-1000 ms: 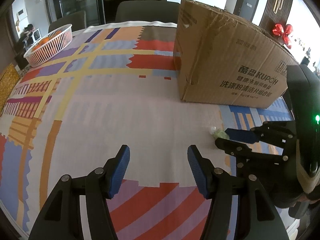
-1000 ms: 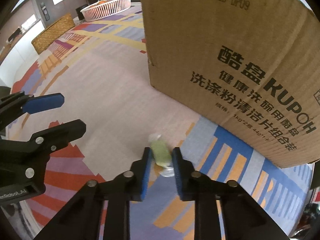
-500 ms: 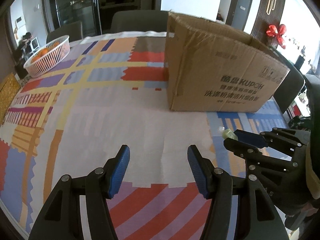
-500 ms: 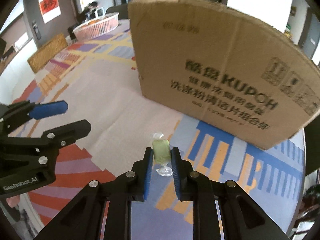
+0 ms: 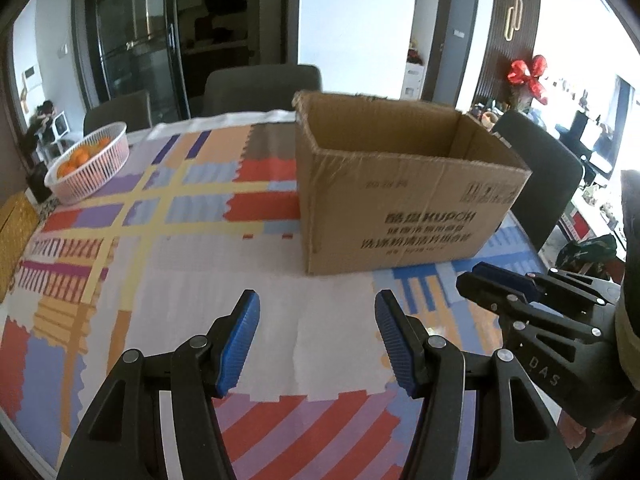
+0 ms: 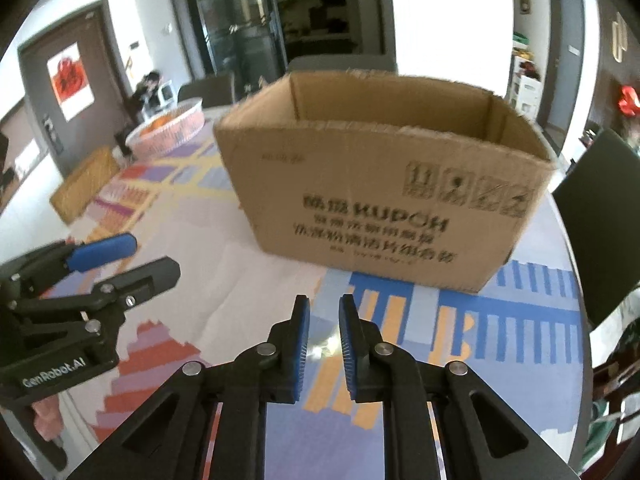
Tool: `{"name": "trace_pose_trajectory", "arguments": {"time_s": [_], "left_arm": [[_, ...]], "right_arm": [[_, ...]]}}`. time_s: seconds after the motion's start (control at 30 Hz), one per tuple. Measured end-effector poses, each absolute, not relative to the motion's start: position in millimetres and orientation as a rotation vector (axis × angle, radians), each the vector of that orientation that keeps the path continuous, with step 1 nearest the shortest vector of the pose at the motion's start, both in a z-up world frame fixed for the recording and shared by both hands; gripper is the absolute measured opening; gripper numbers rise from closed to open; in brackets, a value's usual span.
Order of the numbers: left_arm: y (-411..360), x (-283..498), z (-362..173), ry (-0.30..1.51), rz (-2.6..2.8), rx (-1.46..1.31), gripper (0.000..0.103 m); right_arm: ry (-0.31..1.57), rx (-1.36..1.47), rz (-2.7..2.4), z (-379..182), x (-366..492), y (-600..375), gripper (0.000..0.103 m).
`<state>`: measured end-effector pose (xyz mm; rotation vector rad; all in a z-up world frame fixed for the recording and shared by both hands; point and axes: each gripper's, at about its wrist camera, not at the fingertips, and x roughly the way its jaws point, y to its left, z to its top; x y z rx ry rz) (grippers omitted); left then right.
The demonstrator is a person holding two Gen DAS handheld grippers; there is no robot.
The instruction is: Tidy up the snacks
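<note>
Blue-padded grippers hovering over the table before the box.
Left gripper [image 5: 317,334] is gaping wide, holding nothing; right gripper [image 6: 323,334] is pinching a small clear-wrapped snack [image 6: 326,350], blurred, above the patterned cloth [image 5: 168,280]. Beyond, the open cardboard box [image 6: 384,200] is standing upright; a basket [image 5: 90,162] of oranges is sitting far left.

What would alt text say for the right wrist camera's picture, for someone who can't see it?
The right claw pinches a small, blurred wrapped snack above a colourful tablecloth, facing an open-topped cardboard box printed KUPOH. The left claw hangs open at the left; a white basket of orange fruit sits far back.
</note>
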<state>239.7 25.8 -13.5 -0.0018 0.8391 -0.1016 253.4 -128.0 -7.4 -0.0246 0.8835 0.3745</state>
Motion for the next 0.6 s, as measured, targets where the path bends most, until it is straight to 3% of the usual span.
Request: {"name": "trace_pose_trajectory", "arguments": {"time_s": [0.2, 0.33, 0.6], "left_arm": [[22, 240, -10, 0.827, -0.099, 0.011, 0.06], [19, 240, -23, 0.859, -0.103, 0.026, 0.06], [23, 237, -49, 0.925, -0.091, 0.01, 0.06]], "right_arm": [[0.859, -0.014, 0.344, 4, 257, -140, 0.017], [0.929, 0.023, 0.379, -10, 267, -141, 0.029], [1.045, -0.074, 0.452, -48, 266, -123, 0.034]]}}
